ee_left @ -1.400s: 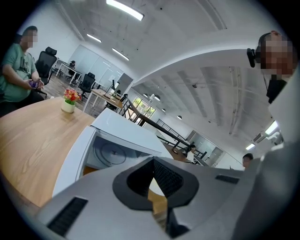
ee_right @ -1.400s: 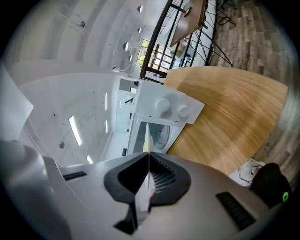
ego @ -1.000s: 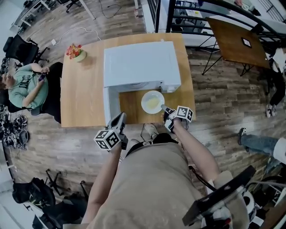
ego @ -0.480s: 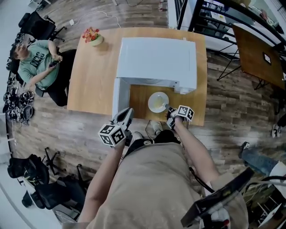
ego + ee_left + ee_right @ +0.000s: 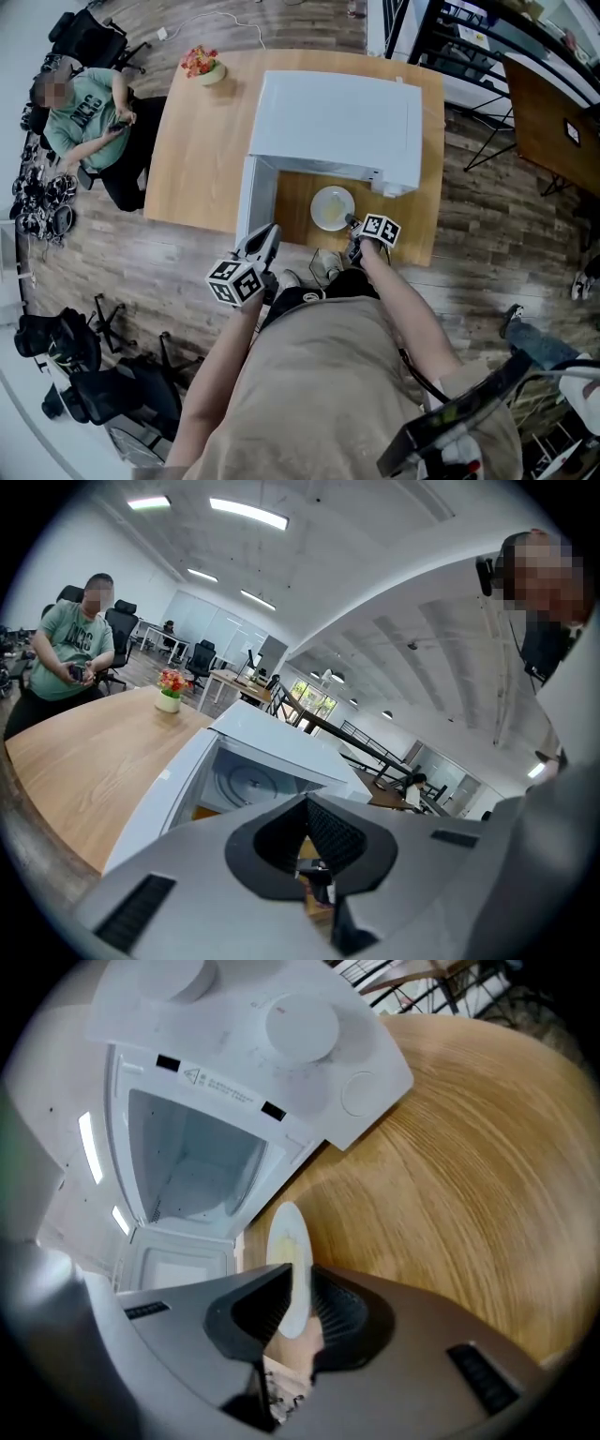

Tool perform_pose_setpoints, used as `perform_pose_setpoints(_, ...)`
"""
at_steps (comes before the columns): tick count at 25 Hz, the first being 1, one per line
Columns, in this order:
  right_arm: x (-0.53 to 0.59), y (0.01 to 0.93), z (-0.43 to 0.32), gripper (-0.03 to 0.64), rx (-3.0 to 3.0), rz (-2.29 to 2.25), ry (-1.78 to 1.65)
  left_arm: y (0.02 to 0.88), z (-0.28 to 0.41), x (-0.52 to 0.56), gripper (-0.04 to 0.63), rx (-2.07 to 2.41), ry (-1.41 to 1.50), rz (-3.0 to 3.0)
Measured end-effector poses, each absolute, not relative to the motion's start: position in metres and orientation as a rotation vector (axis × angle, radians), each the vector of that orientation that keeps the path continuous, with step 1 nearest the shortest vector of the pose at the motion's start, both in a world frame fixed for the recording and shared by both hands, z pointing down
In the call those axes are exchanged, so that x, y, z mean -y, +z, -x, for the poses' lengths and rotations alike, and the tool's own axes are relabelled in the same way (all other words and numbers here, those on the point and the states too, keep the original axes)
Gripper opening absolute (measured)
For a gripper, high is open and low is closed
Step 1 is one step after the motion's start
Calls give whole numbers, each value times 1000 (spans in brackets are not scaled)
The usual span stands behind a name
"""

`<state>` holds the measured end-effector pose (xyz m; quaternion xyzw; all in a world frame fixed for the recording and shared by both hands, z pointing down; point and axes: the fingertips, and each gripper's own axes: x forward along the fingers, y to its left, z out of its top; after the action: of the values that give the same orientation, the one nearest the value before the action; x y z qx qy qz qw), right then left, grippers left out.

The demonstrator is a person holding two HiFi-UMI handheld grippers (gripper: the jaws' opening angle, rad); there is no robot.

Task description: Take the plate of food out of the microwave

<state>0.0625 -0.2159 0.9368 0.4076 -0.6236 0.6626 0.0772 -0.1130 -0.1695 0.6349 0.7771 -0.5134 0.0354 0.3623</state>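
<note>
The white plate [image 5: 333,208] with pale yellow food is out of the white microwave [image 5: 337,117], over the wooden table [image 5: 197,150] just in front of the open cavity [image 5: 187,1166]. My right gripper [image 5: 354,225] is shut on the plate's near rim; in the right gripper view the plate [image 5: 289,1260] stands edge-on between the pads of that gripper [image 5: 298,1283]. The microwave door [image 5: 255,202] hangs open at the left. My left gripper [image 5: 265,239] is off the table's front edge by the door, shut and holding nothing; its jaws [image 5: 305,803] point at the microwave [image 5: 272,752].
A small pot of flowers [image 5: 200,66] stands at the table's far left corner. A person in a green shirt [image 5: 84,112] sits at the table's left side. Dark chairs, a second brown table [image 5: 553,112] and black railings surround the area on a wooden floor.
The head view has shifted, so the table and microwave sit further right in the picture. The plate stays in front of the microwave with my right gripper on its rim.
</note>
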Motion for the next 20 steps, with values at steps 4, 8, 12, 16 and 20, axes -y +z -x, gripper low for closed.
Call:
perform_pose_setpoints(4, 220, 929, -49, 278, 1915, -1193, 1919, 637, 106, 167, 5, 1301, 78, -2003)
perform_pose_setpoints(8, 220, 922, -40, 478, 1964, -1159, 1787, 637, 97, 165, 5, 1263, 63, -2013)
perform_pose_setpoints(12, 216, 899, -39, 517, 2067, -1094, 1502, 637, 86, 157, 5, 1200, 57, -2032)
perform_pose_setpoints(16, 215, 837, -49, 512, 2235, -1145, 1264, 629, 86, 150, 5, 1142, 26, -2053)
perform_pose_setpoints(20, 200, 749, -77, 358, 2391, -1286, 1053, 616, 92, 140, 5, 1087, -17, -2092)
